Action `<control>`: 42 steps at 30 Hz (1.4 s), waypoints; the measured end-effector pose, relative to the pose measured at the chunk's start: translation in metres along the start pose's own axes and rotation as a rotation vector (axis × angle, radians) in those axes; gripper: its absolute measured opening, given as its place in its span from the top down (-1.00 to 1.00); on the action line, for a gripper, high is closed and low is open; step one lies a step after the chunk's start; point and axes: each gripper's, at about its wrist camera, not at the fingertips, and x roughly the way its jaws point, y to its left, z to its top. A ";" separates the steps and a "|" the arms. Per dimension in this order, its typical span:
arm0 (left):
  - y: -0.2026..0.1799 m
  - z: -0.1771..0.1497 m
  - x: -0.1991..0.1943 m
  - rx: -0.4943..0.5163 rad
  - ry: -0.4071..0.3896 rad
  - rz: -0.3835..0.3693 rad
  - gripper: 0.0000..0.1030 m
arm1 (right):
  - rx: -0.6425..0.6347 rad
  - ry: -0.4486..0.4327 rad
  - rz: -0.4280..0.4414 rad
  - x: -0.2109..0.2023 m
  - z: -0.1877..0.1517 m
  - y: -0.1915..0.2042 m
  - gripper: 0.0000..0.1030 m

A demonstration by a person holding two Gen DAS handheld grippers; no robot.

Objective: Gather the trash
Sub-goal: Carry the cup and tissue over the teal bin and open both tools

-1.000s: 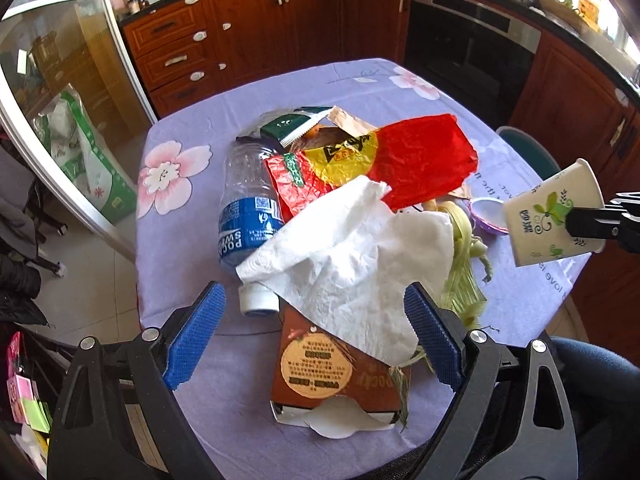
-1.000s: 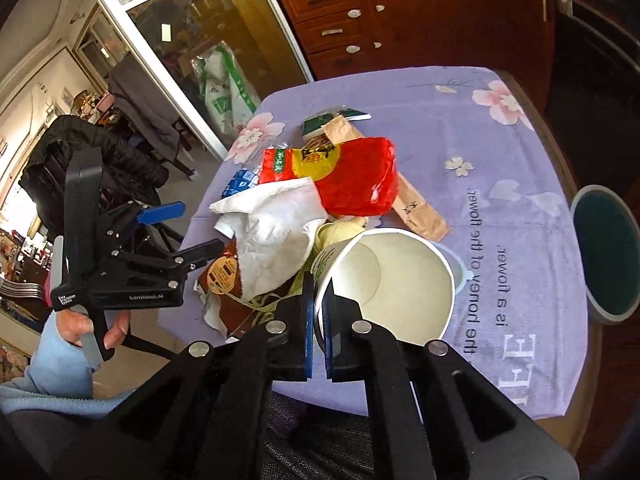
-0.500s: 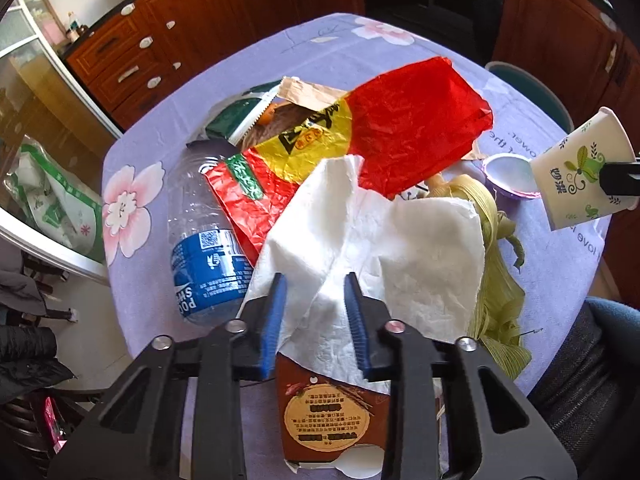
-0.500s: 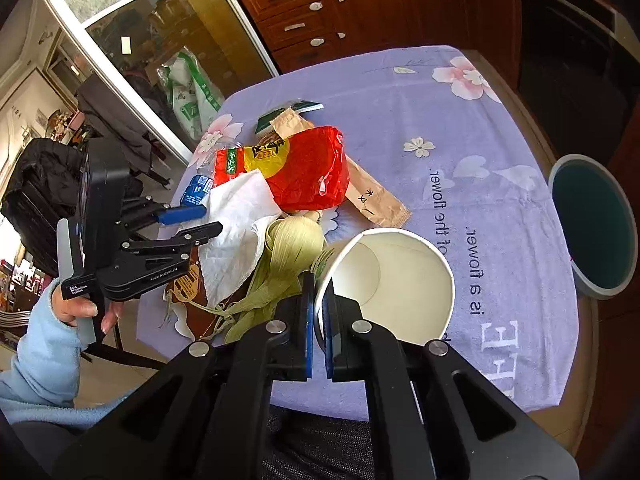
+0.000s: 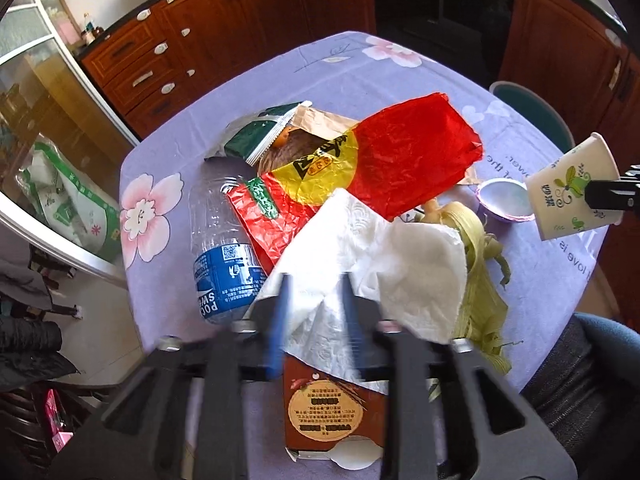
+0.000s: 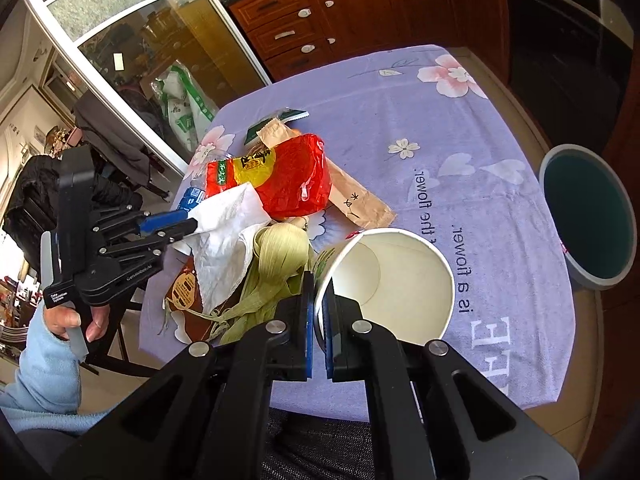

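Loosely crumpled white tissue [image 5: 384, 264]

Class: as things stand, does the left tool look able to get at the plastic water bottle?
Probably not directly. The left tool has the white tissue between its fingers, its jaws having just been opening. The bottle lies just beside it, its near side uncovered; the red wrapper overlaps its far side.
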 end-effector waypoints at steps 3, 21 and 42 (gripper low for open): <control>0.005 0.006 0.012 0.012 -0.002 0.024 -0.49 | 0.001 0.004 0.003 0.001 -0.002 0.000 0.92; -0.012 0.013 0.030 0.105 0.063 -0.025 0.94 | 0.041 0.025 0.024 0.015 0.007 -0.010 0.92; -0.109 0.121 -0.105 0.166 -0.274 -0.158 0.94 | 0.138 -0.243 -0.082 -0.082 0.042 -0.087 0.92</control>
